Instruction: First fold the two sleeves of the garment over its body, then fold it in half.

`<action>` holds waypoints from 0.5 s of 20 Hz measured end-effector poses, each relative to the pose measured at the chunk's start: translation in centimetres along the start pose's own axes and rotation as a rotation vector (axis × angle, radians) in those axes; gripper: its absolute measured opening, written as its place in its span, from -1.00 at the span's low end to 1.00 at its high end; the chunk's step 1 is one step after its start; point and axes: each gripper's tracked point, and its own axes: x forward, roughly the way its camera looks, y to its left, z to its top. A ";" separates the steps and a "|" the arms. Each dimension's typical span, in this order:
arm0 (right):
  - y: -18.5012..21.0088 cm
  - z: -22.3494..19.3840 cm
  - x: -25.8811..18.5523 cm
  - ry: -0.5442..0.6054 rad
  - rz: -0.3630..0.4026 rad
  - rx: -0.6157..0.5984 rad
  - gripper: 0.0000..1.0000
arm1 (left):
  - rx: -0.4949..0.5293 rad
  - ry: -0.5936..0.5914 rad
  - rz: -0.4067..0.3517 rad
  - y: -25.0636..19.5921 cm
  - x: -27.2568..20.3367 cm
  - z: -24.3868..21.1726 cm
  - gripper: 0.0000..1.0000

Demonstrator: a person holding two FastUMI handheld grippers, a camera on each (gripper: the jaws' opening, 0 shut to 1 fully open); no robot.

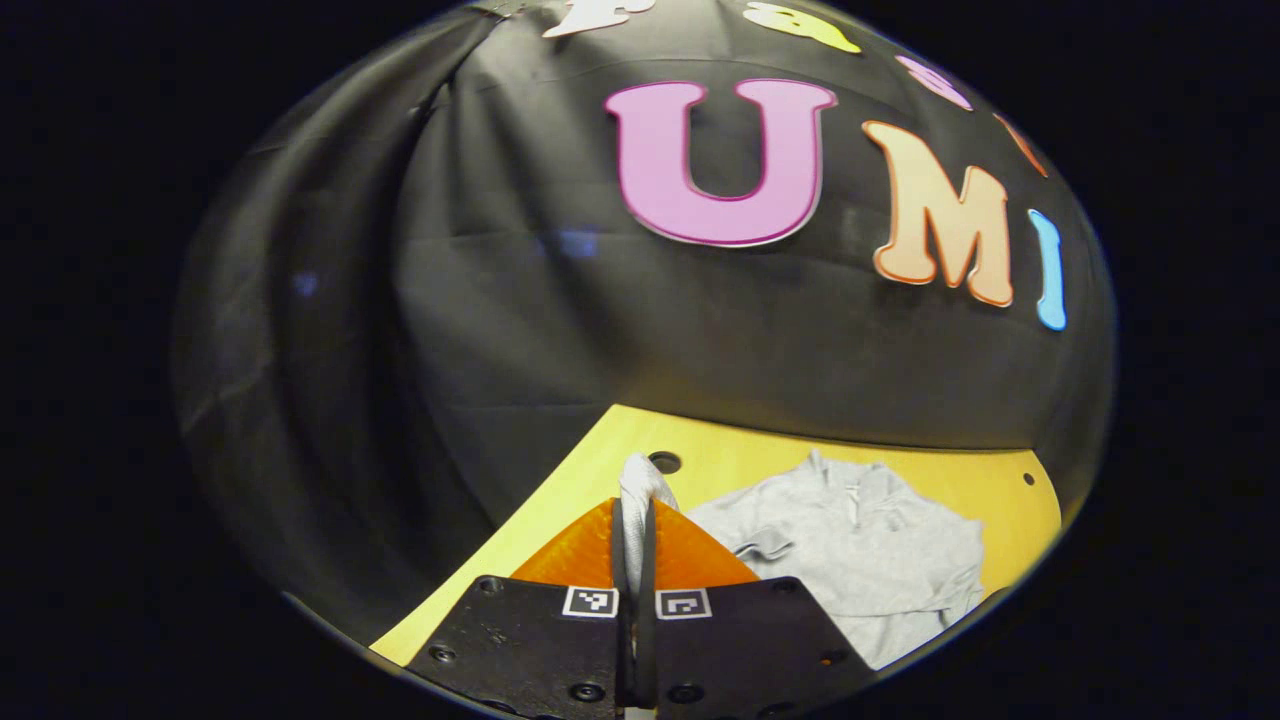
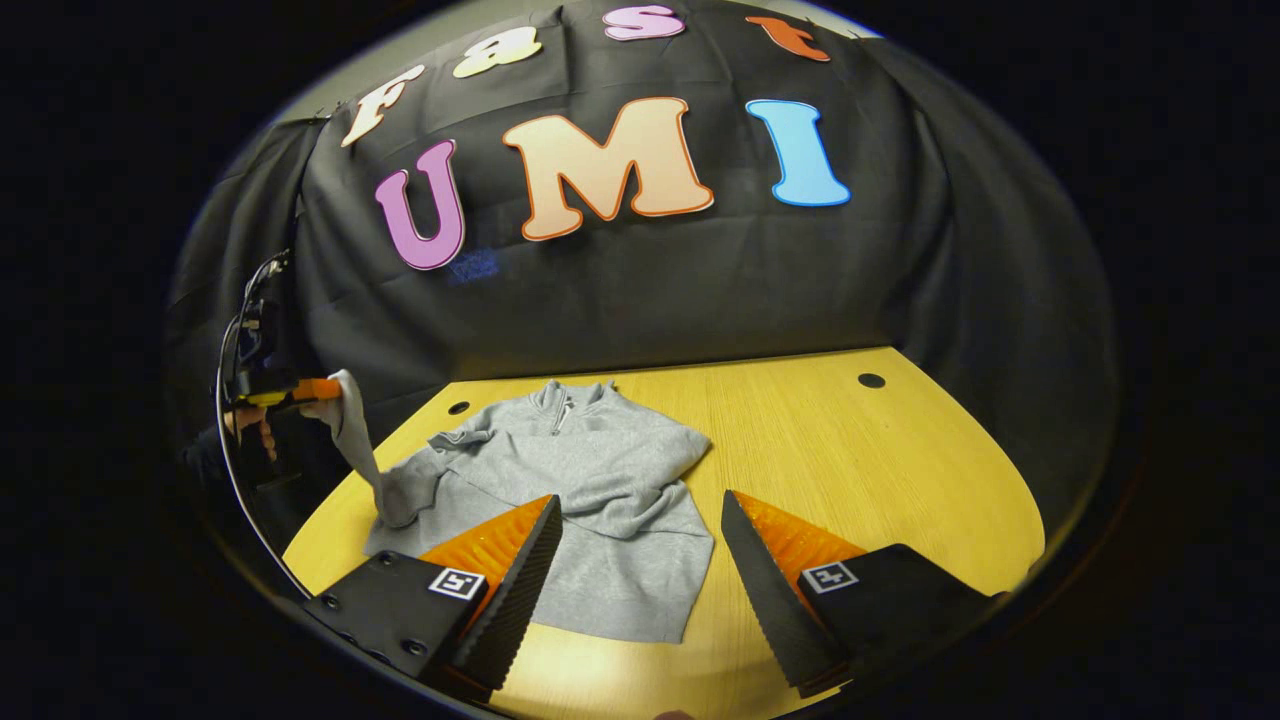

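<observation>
A grey zip-neck sweatshirt (image 2: 590, 500) lies flat on the wooden table (image 2: 850, 460), collar toward the booth wall. One sleeve is folded across its chest. The other sleeve (image 2: 355, 430) is lifted off the table's left side, and my left gripper (image 2: 310, 392) is shut on its cuff (image 1: 637, 490). In the left gripper view the cuff sticks up between the closed fingers (image 1: 633, 545), with the sweatshirt body (image 1: 860, 550) lying to the right. My right gripper (image 2: 640, 560) stands open above the garment's near hem, nothing between its fingers.
The table has small round holes (image 2: 871, 381) near its far corners. A black cloth wall closes off the back and sides. Bare wood lies to the right of the garment. A hand (image 2: 245, 420) holds the left gripper at the table's left edge.
</observation>
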 end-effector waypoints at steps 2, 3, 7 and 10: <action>-0.8 -0.1 -0.7 -0.002 -0.014 0.004 0.93 | 0.026 -0.014 -0.049 -2.9 0.4 0.5 -1.00; -1.2 -0.1 -1.0 -0.003 -0.022 0.004 0.93 | 0.035 -0.019 -0.074 -4.4 0.6 0.8 -0.96; -3.2 -0.5 -2.5 0.002 -0.060 0.018 0.93 | 0.058 -0.023 -0.165 -10.7 1.1 1.1 -1.00; -4.8 -1.0 -3.6 0.010 -0.088 0.024 0.93 | 0.081 -0.014 -0.232 -15.2 1.2 0.6 -1.00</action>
